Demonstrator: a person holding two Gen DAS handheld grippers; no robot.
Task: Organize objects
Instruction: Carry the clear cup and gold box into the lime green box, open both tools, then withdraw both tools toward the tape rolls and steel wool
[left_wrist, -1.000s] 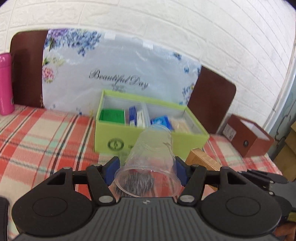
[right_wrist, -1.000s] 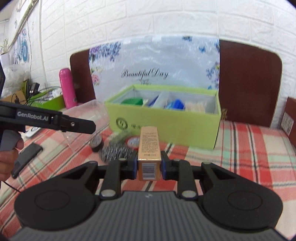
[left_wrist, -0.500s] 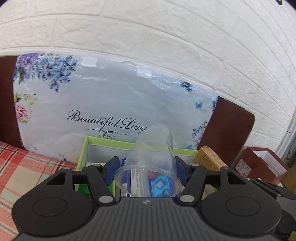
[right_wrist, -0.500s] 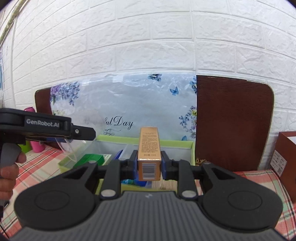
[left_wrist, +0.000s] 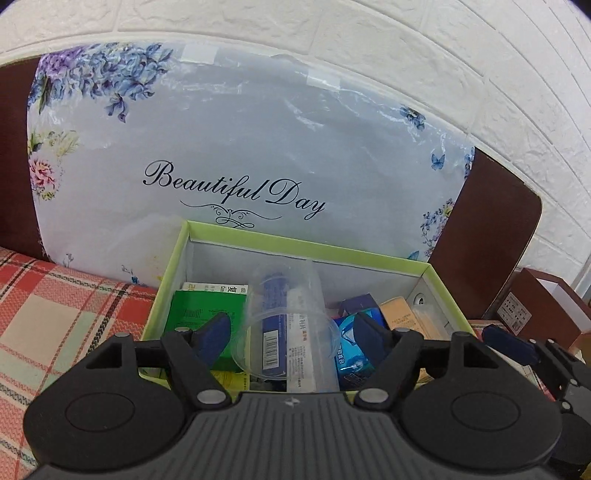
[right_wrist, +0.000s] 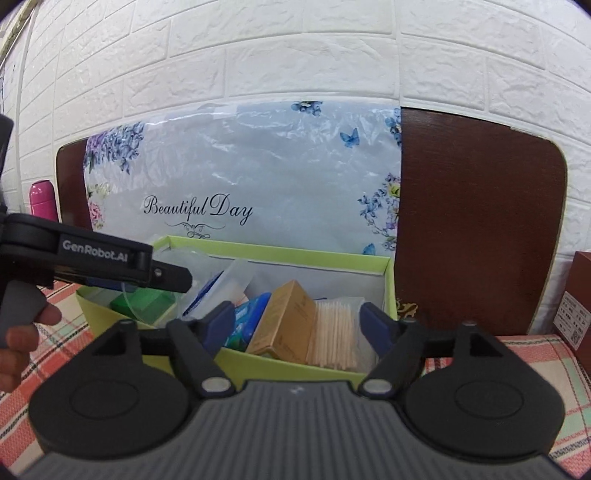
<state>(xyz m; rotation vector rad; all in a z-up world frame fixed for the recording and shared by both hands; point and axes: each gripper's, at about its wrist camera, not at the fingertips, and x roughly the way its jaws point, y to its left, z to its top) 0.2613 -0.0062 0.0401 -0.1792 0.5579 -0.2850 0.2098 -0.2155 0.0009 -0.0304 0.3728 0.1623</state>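
Observation:
A green storage box (left_wrist: 166, 280) (right_wrist: 325, 365) stands against a floral "Beautiful Day" board. A clear plastic cup (left_wrist: 288, 332) lies on its side inside the box, on top of a blue and white packet. My left gripper (left_wrist: 290, 332) hangs open over the box, its fingers apart on either side of the cup and off it. A tan carton (right_wrist: 284, 321) leans in the box beside a bundle of cotton swabs (right_wrist: 334, 332). My right gripper (right_wrist: 297, 321) is open and empty above them.
A green packet (left_wrist: 192, 310) and blue packets (left_wrist: 351, 354) fill the box. The plaid tablecloth (left_wrist: 55, 314) spreads to the left. A brown box (left_wrist: 546, 314) stands at the right, a pink bottle (right_wrist: 42, 199) far left, a dark wooden board (right_wrist: 476, 221) behind.
Both grippers have moved forward over the green box and opened. The cup has dropped from the left gripper and the tan carton from the right; both now lie inside the box.

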